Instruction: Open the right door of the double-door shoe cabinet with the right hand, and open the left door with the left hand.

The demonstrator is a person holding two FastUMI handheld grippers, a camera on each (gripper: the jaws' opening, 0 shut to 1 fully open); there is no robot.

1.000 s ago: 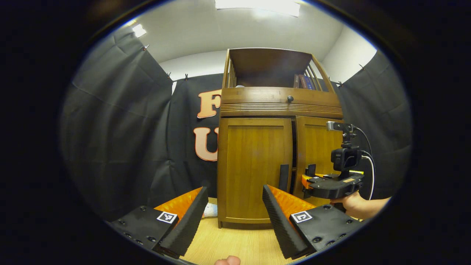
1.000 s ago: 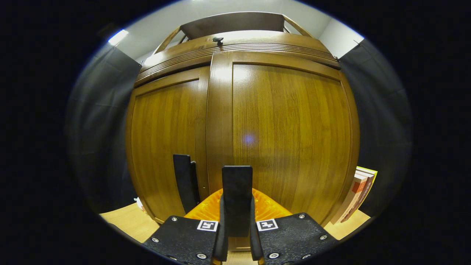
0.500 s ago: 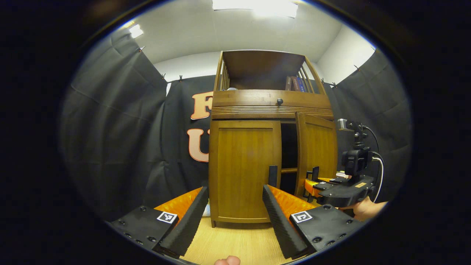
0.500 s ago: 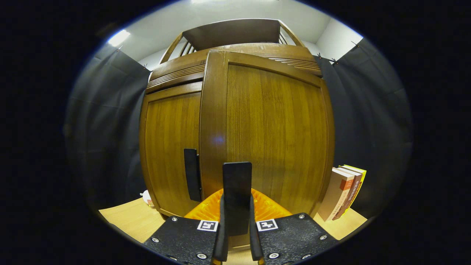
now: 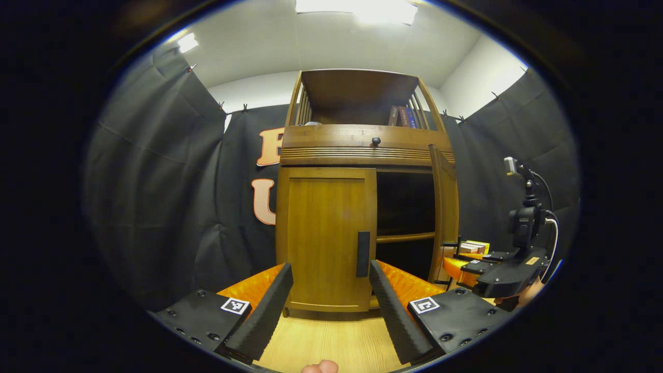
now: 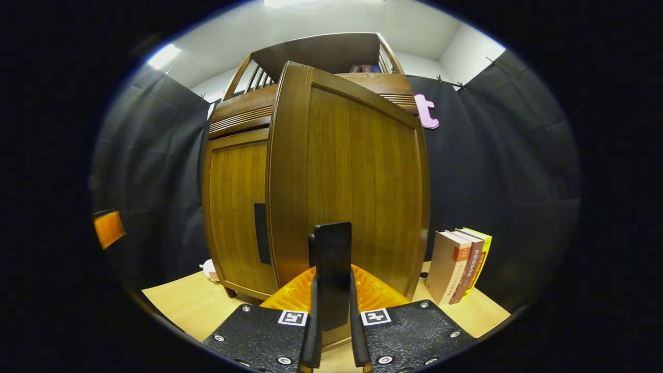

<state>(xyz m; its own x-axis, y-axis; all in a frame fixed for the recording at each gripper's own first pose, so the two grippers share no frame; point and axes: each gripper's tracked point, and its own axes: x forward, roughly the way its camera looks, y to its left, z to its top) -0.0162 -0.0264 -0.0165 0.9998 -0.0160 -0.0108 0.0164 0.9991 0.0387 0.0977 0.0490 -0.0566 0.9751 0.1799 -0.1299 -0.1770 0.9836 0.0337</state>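
The wooden shoe cabinet (image 5: 362, 150) stands ahead. Its left door (image 5: 323, 233) is closed, with a black upright handle (image 5: 363, 254) at its inner edge. The right door (image 5: 444, 217) stands swung out, nearly edge-on, baring a dark inside with one shelf (image 5: 406, 237). My right gripper (image 6: 333, 311) is shut on the right door's handle (image 6: 333, 269), in front of the door panel (image 6: 352, 181). It also shows at the door's edge (image 5: 456, 257), held by a hand. My left gripper (image 5: 329, 305) is open, short of the left door, nothing between its fingers.
Several books (image 6: 458, 264) stand on the wooden surface (image 5: 321, 342) right of the cabinet, close to the open door. More books (image 5: 401, 116) sit in the top shelf. A small white thing (image 6: 210, 269) lies by the cabinet's left foot. Black cloth walls surround the cabinet.
The right door has swung from barely ajar to wide open, drawn by the right gripper holding its handle. The left gripper stays open and has shifted slightly right relative to the cabinet.
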